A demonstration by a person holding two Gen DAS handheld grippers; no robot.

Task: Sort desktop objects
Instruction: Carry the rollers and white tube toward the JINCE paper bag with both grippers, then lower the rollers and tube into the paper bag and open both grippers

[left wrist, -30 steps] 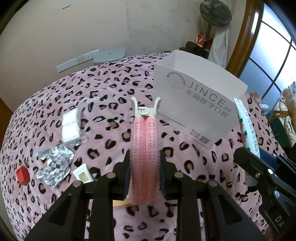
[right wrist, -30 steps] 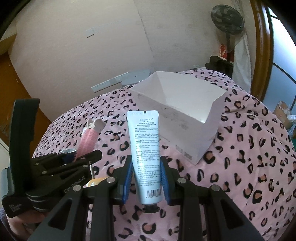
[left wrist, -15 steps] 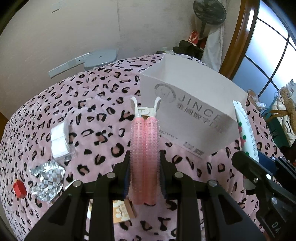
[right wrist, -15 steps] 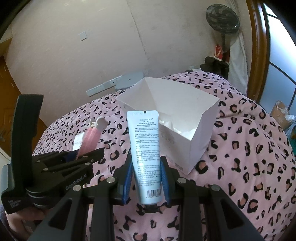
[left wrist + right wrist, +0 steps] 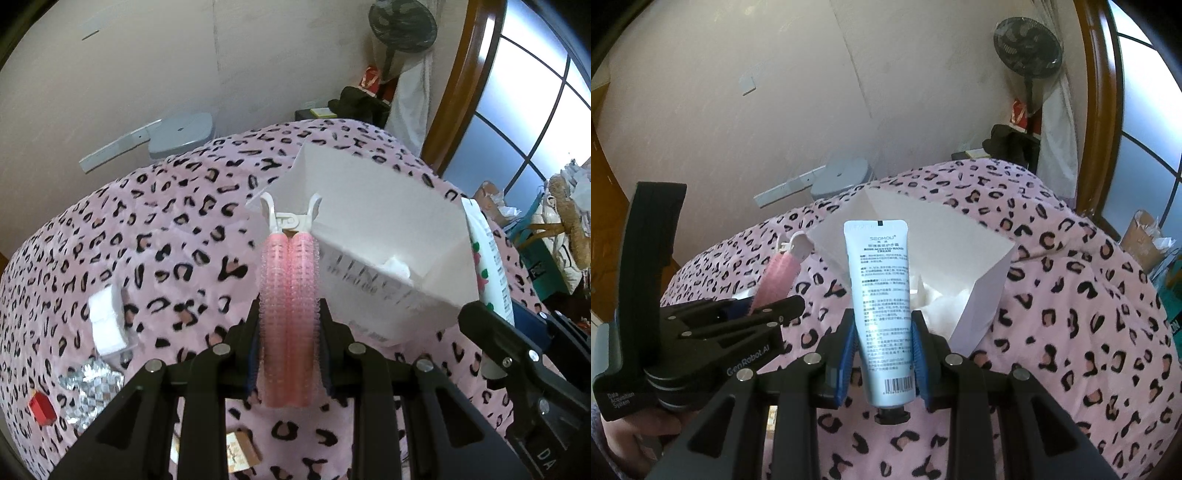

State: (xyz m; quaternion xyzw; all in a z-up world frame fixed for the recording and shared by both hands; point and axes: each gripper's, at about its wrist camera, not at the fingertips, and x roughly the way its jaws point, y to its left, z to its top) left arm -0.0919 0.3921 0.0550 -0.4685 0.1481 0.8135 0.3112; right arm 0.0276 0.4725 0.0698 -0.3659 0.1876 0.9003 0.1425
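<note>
With our left gripper [image 5: 289, 332] clamping the pink hair clip [image 5: 289, 295] and our right gripper [image 5: 882, 343] clamping the hand cream tube [image 5: 882, 306], we risk clipping the white paper box [image 5: 975, 258] rim and tipping it

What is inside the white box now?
The white box is open on top, and crumpled white paper or tissue lies at its bottom. The hand cream tube covers part of the inside, so anything behind it cannot be seen.

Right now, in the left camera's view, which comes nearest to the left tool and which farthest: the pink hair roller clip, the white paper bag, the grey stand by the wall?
1. Pink hair roller clip: clamped in the left tool itself.
2. White paper bag: just beyond, to the right, open on the blanket.
3. Grey stand: farthest, up left against the wall.
</note>
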